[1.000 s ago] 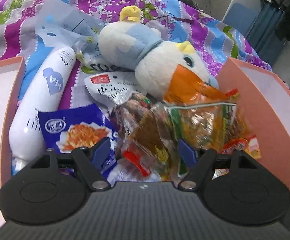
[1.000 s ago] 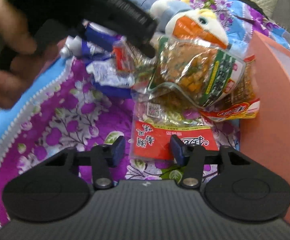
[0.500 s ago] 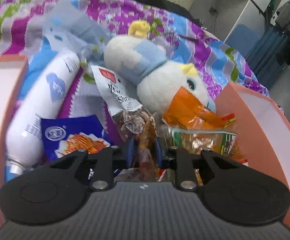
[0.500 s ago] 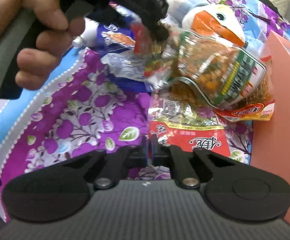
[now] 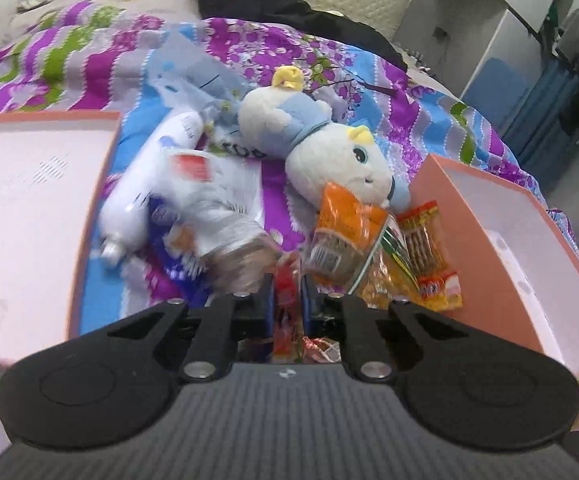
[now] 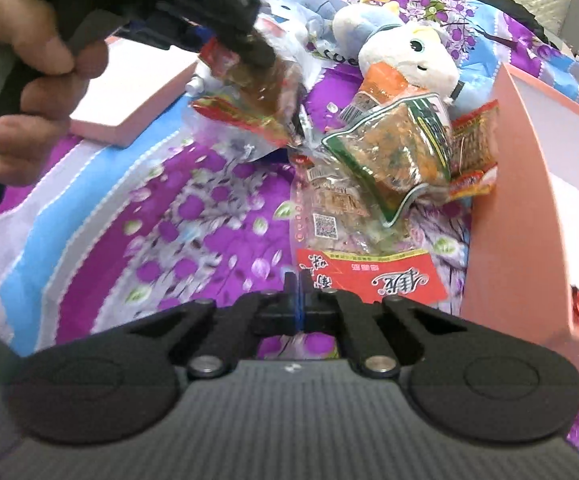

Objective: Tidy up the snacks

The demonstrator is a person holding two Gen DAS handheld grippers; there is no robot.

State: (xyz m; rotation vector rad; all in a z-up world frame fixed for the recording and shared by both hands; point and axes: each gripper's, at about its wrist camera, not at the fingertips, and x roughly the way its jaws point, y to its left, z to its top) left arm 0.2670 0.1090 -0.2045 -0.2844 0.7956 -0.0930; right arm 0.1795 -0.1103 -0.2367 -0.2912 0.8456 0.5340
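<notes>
Clear snack packet with red print (image 5: 285,304): pinched between the pads of the left tongs (image 5: 287,300), which are fully closed on it. A second ago these tongs stood wide over the pile; now the packet hangs off the bedspread (image 6: 177,216), as the right wrist view shows (image 6: 249,108), with the hand (image 6: 29,92) gripping the handle above it.

Red-labelled packet (image 6: 369,280): lies flat on the bedspread, its near edge at the right tongs (image 6: 296,284). These tongs were half open a second ago; now closed to a sliver. Near edge of the packet appears caught between the pads, but the film is thin and I cannot confirm a true grip.

Remaining pile: green-edged packet (image 6: 393,148), orange packet (image 5: 345,224) and red-and-yellow packet (image 5: 429,256) leaning against the wall of the pink box (image 5: 449,216) to the right. Pink box lid (image 5: 29,200) to the left. Plush duck (image 5: 329,152), white bottle (image 5: 149,184) and blue packet (image 5: 173,248) behind, on the bed.

Reading: both grasps closed, so sorting moves from picking to carrying. Judged next: take the packets to the box. Risk: slippery film sliding from the right tongs.
</notes>
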